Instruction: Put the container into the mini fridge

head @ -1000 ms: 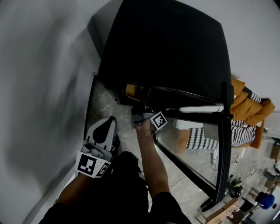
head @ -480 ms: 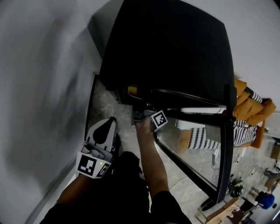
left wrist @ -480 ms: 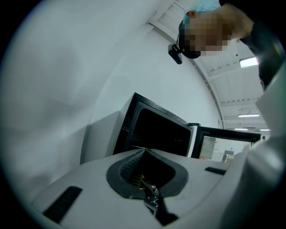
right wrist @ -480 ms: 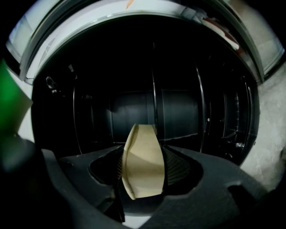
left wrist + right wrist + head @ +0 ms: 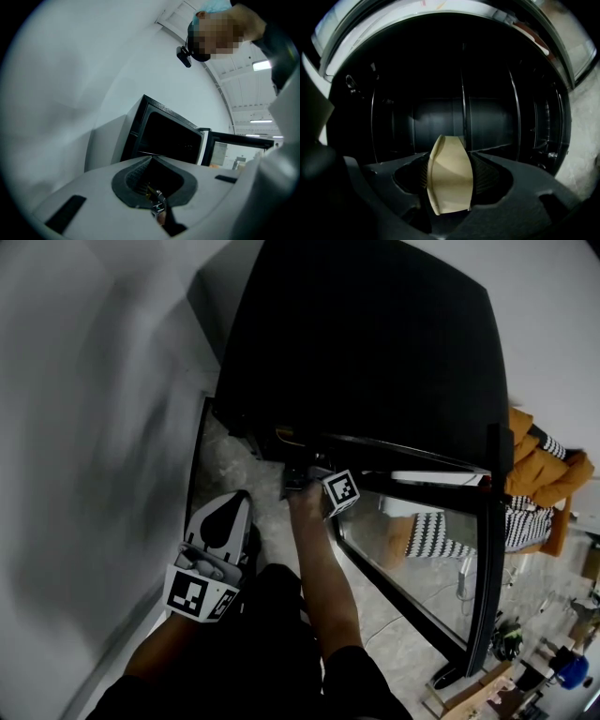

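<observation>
The black mini fridge (image 5: 366, 343) stands with its glass door (image 5: 412, 559) swung open to the right. My right gripper (image 5: 305, 479) reaches into the fridge opening, its fingertips hidden in the dark. In the right gripper view that gripper (image 5: 450, 157) is shut on a cream container (image 5: 450, 178), held upright between the pads before the dark ribbed interior (image 5: 440, 112). My left gripper (image 5: 228, 501) hangs shut and empty near my body, left of the fridge. In its own view the left gripper (image 5: 151, 159) points up toward the fridge (image 5: 168, 136).
A grey wall (image 5: 84, 427) runs along the left, close to the fridge. Marbled floor (image 5: 225, 465) lies before the opening. An orange jacket and striped cloth (image 5: 539, 470) sit at the right, with small clutter (image 5: 553, 667) lower right.
The right gripper has gone deeper into the fridge with the container, so less of its orange-lit side shows at the opening. The left gripper has stayed put.
</observation>
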{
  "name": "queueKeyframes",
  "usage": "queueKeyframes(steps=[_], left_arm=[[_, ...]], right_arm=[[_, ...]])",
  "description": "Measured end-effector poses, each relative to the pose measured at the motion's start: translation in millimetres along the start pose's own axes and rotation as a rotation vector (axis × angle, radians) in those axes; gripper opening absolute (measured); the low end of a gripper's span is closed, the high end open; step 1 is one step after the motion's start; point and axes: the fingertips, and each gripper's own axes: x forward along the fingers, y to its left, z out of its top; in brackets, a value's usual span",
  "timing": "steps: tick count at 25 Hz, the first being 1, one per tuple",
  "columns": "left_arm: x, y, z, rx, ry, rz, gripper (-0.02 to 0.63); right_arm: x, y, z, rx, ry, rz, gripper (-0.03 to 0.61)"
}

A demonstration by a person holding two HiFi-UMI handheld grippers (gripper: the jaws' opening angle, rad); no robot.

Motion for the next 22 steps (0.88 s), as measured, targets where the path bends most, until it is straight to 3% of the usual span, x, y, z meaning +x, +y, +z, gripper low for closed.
queueKeyframes(steps=[22], left_arm=[[12, 13, -1, -0.007, 0.013, -0.003, 0.004]], right_arm=[[24, -1, 8, -0.04, -0.091, -0.015, 0.244]])
